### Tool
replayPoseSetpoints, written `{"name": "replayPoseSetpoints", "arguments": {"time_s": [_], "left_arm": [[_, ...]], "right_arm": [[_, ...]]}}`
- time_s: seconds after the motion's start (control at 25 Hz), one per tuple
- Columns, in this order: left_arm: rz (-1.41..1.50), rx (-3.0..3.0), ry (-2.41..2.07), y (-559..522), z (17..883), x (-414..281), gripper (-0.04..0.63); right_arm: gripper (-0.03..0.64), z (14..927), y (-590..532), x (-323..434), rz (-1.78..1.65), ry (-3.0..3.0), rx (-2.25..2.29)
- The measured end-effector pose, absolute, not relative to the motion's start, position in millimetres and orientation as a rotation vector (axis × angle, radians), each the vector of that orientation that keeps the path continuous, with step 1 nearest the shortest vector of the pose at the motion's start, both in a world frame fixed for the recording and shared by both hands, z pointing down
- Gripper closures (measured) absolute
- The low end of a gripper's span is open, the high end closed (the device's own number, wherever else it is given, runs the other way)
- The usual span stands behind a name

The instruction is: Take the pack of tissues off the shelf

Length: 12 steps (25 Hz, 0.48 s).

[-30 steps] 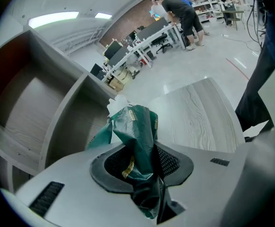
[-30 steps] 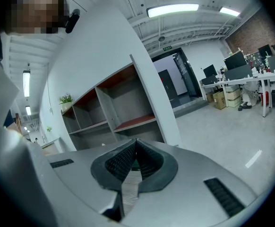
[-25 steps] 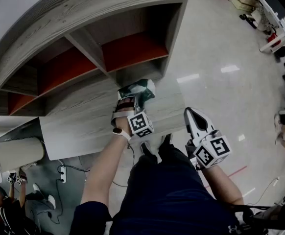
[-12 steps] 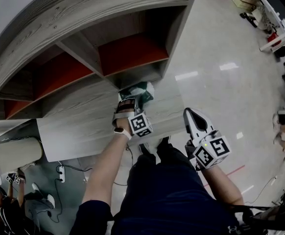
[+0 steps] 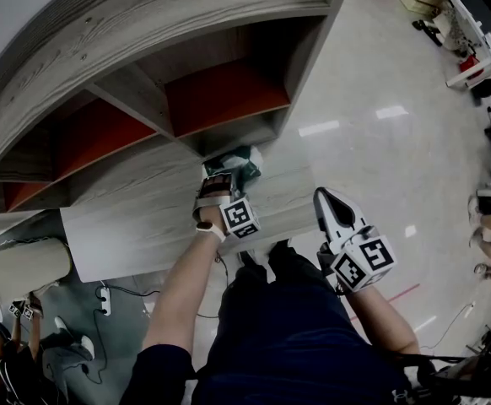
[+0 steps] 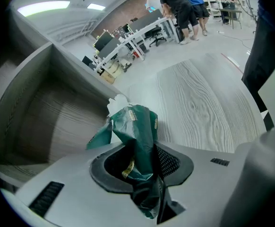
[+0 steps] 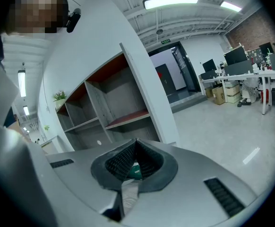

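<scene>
Tissue pack, green crinkled plastic: clamped in left gripper, clear of grey wood shelf unit w/ red-backed bays, over low grey wood-grain top, prob. the set-down spot. Right gripper: jaws together, empty, held aside, not needed.

All views are rather dim, strongly curved at the edges, with black corners. A ceiling lamp glows at the top; the floor shows pale glare patches.
</scene>
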<state>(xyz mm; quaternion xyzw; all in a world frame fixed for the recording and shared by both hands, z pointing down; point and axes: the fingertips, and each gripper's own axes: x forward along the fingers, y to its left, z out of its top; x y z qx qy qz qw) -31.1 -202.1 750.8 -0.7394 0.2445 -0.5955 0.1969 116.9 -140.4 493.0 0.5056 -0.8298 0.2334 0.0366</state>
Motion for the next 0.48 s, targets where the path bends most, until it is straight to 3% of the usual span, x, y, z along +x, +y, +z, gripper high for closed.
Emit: {"name": "replayPoseSetpoints", "arguments": {"time_s": [0.36,0.48], "left_arm": [[-1.669,-2.112,0.672,-199.9,758.6,-28.1,0.453],[-1.678,-2.141,0.651,-196.9,761.4,-27.1,0.391]], "right_arm": [[0.606,494.5,-145.6,108.3,0.728,-2.558,1.529],[0.606,493.7,-145.6,104.5,0.727,-2.563,1.520]]}}
